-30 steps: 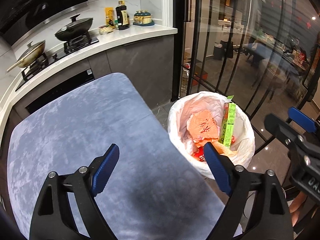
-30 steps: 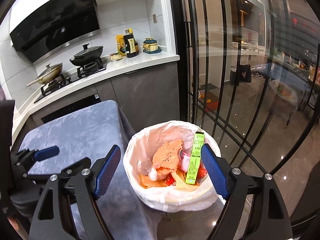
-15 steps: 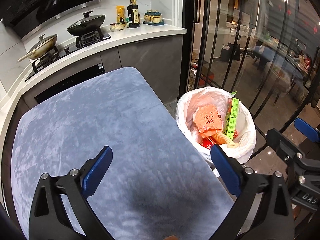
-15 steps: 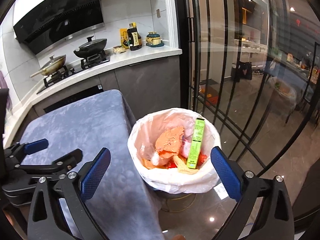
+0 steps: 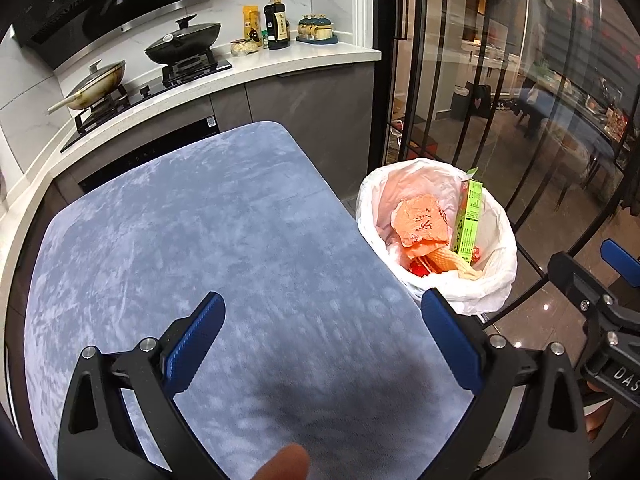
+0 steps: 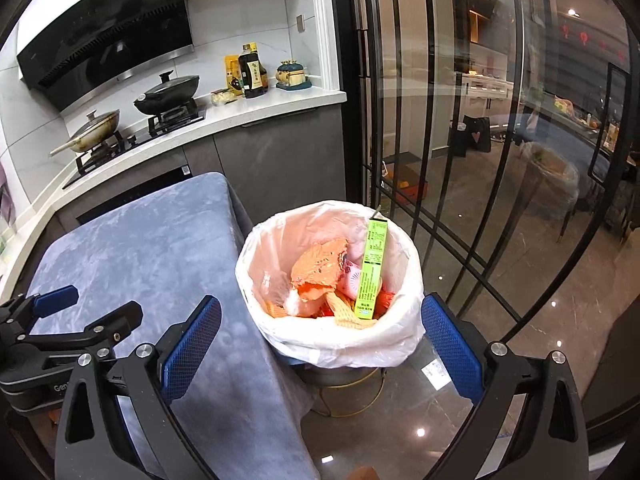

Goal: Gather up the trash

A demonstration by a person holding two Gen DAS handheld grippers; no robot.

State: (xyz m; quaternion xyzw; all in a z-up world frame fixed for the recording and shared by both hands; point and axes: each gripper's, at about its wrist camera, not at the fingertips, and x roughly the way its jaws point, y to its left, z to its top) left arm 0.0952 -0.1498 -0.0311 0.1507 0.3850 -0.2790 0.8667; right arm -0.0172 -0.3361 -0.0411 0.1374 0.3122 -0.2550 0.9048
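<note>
Left gripper (image 5: 322,342) over the blue-clothed table (image 5: 208,232), jaws spread wide and holding nothing, right gripper (image 6: 320,344) above the lined trash bin (image 6: 332,336) beside the table, jaws spread too, green carton (image 6: 372,268) upright among orange wrappers (image 6: 318,266) inside

Both claws have drawn back toward the near side. The left claw (image 5: 322,344) now sits farther from the trash bin (image 5: 494,276), over more of the blue worktop (image 5: 192,232). The right claw (image 6: 320,346) has likewise retreated from the bin.
</note>
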